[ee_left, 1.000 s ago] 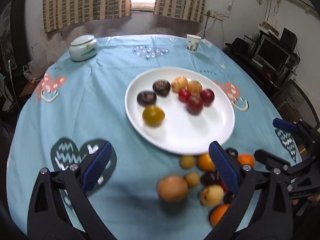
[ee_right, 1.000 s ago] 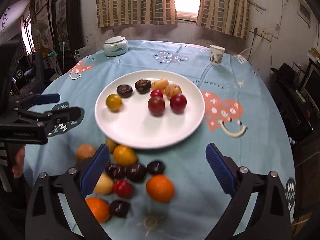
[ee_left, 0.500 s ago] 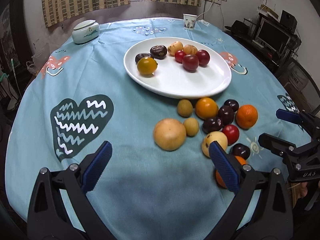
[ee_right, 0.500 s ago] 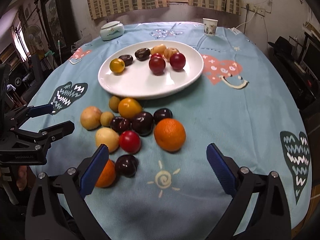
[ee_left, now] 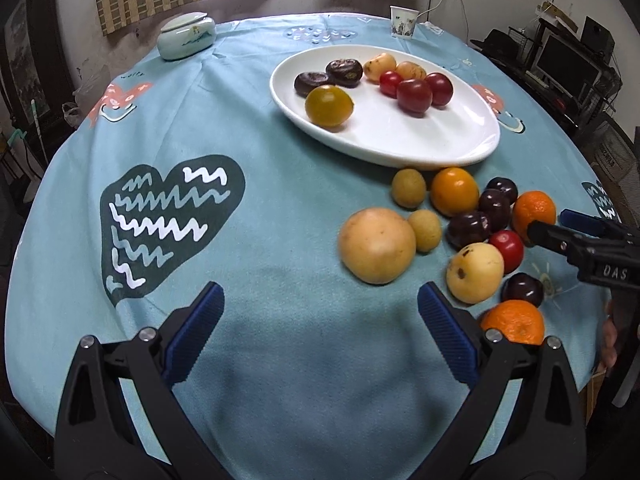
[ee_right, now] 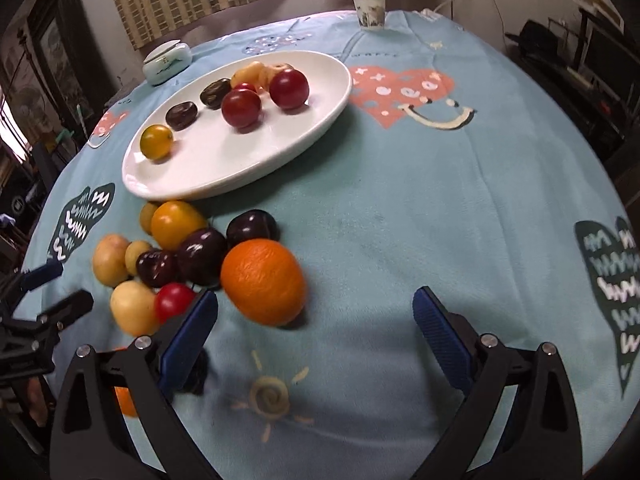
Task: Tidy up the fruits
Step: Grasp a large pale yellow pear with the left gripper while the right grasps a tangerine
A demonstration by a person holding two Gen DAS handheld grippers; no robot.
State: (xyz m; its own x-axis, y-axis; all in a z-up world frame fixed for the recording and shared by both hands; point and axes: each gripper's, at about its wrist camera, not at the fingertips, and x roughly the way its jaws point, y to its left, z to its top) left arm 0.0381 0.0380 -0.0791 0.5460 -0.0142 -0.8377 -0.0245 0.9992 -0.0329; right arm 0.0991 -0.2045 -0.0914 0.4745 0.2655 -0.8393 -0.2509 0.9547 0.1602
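A white plate (ee_left: 400, 140) (ee_right: 240, 160) on the blue cloth holds several fruits: a yellow one (ee_left: 329, 105), dark plums, red ones (ee_left: 414, 95) and pale ones. In front of the plate, loose fruit lies in a cluster: a big tan fruit (ee_left: 376, 245), oranges (ee_right: 262, 282) (ee_left: 514, 321), dark plums (ee_right: 202, 255), a red one (ee_left: 507, 245) and pale yellow ones (ee_left: 475, 267). My left gripper (ee_left: 318, 332) is open, just short of the tan fruit. My right gripper (ee_right: 316, 330) is open, its left finger by the large orange.
A lidded ceramic jar (ee_left: 186, 36) and a paper cup (ee_left: 403, 21) stand at the table's far side. Shelves with electronics (ee_left: 568, 60) are off to the right. Bare cloth lies left of the fruit and right of the large orange.
Both grippers have drawn back and dropped lower toward the loose fruit pile. The right one has swung so the large orange now sits beside its left finger. Both stay open.
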